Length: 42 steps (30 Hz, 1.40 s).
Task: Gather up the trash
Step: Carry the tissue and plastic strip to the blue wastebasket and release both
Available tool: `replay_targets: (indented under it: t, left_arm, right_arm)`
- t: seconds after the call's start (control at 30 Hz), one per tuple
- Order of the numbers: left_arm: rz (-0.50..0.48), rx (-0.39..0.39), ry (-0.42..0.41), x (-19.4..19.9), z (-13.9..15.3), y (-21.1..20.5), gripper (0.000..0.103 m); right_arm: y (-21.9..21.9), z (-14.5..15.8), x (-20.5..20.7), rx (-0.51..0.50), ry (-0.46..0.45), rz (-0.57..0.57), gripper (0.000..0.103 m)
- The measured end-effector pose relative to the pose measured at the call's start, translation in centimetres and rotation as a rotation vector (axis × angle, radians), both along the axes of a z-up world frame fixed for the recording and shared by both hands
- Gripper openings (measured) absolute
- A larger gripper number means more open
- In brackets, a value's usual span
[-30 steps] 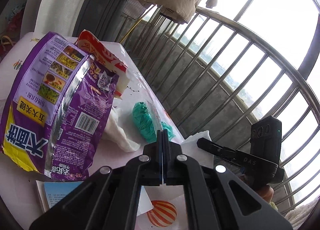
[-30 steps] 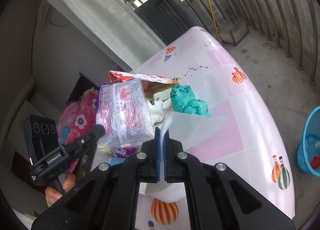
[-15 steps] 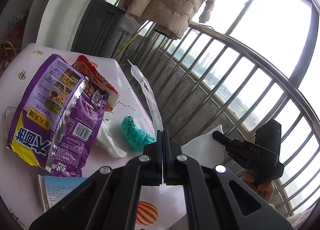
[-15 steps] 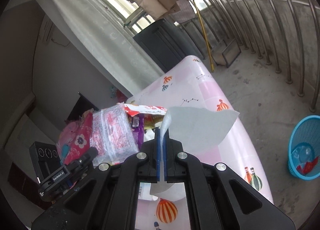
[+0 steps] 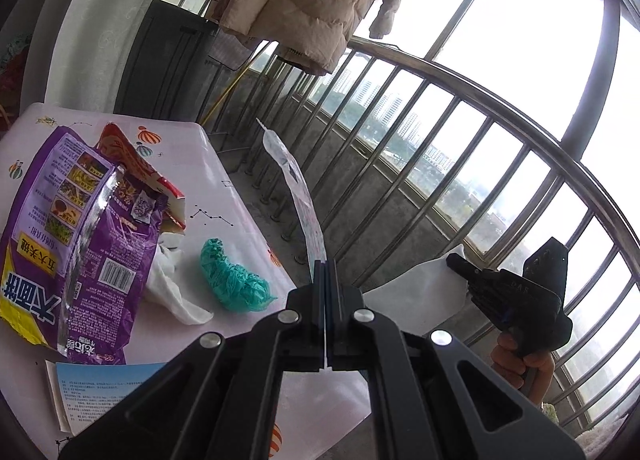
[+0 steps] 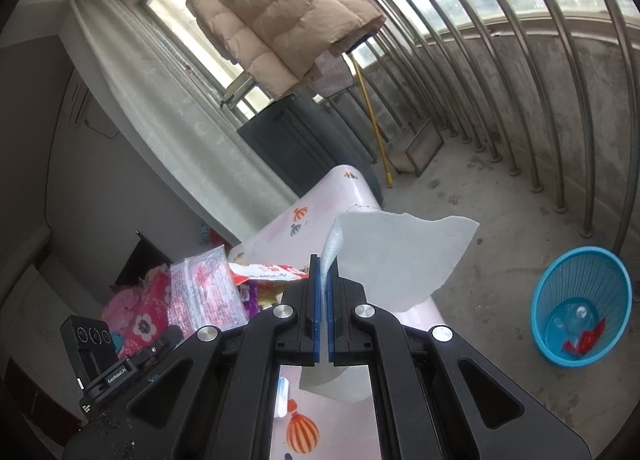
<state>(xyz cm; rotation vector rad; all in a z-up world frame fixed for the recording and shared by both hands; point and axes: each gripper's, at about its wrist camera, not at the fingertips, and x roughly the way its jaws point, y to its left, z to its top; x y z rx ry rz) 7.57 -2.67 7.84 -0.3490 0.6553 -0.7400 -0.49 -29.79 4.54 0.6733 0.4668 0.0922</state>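
Note:
My left gripper (image 5: pixel 325 266) is shut on a clear plastic wrapper (image 5: pixel 294 187) that stands up above the table. My right gripper (image 6: pixel 323 260) is shut on a white paper tissue (image 6: pixel 404 256), held in the air over the table's edge; the tissue also shows in the left wrist view (image 5: pixel 420 292). On the pink table (image 5: pixel 224 199) lie a purple snack bag (image 5: pixel 68 244), a red-and-white packet (image 5: pixel 136 163), a crumpled teal bag (image 5: pixel 232 280) and a white tissue (image 5: pixel 172 288). A blue trash basket (image 6: pixel 580 304) stands on the floor to the right, with some trash inside.
A blue leaflet (image 5: pixel 108 392) lies at the table's near edge. A metal railing (image 5: pixel 460 163) runs along the balcony. A beige down jacket (image 6: pixel 272 7) hangs above a dark cabinet (image 6: pixel 308 147). A yellow-handled broom (image 6: pixel 370 111) leans by the railing.
Both grippers have risen away from the table with their items. The wrapper came up off the teal bag. The right view swung toward the floor, bringing the blue basket closer.

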Motion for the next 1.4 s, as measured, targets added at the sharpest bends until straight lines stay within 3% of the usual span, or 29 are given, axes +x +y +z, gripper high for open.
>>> replay_targets:
  t: [0.43, 0.6, 0.77, 0.93, 1.07, 1.2, 1.3, 1.33, 1.37, 1.4]
  left_arm:
    - [-0.176, 0.039, 0.058, 2.7, -0.8, -8.5, 0.0]
    - [-0.304, 0.067, 0.107, 4.6, -1.6, -14.3, 0.0]
    - [-0.428, 0.112, 0.202, 6.9, -4.3, -22.0, 0.0]
    - [-0.513, 0.238, 0.286, 8.8, -8.5, -29.9, 0.0]
    - [-0.523, 0.405, 0.246, 9.5, -11.7, -35.6, 0.0]
    - [-0.57, 0.497, 0.276, 10.0, -15.6, -40.3, 0.0]
    - [-0.601, 0.572, 0.32, 10.5, -18.9, -43.0, 0.002]
    - [-0.6, 0.598, 0.343, 10.7, -20.0, -43.7, 0.011]
    - [-0.591, 0.623, 0.363, 11.0, -21.0, -44.2, 0.024]
    - [-0.579, 0.636, 0.375, 11.2, -21.6, -44.4, 0.029]
  right_arm:
    - [-6.3, -2.6, -2.4, 0.074, 0.028, -0.187, 0.001]
    - [-8.6, -4.4, -3.4, 0.092, 0.073, -0.308, 0.001]
    - [-11.0, -7.0, -3.0, 0.096, 0.124, -0.406, 0.001]
    - [-14.0, -11.1, -1.7, 0.113, 0.217, -0.486, 0.001]
    - [-16.8, -15.2, -1.0, 0.139, 0.311, -0.538, 0.004]
    - [-18.8, -19.1, -0.4, 0.147, 0.394, -0.574, 0.005]
    - [-20.2, -22.2, 0.6, 0.156, 0.471, -0.577, 0.024]
    - [-20.5, -23.2, 0.7, 0.162, 0.494, -0.573, 0.038]
    - [-20.8, -24.2, 0.8, 0.165, 0.523, -0.576, 0.044]
    - [-21.0, -24.7, 0.8, 0.168, 0.551, -0.582, 0.046]
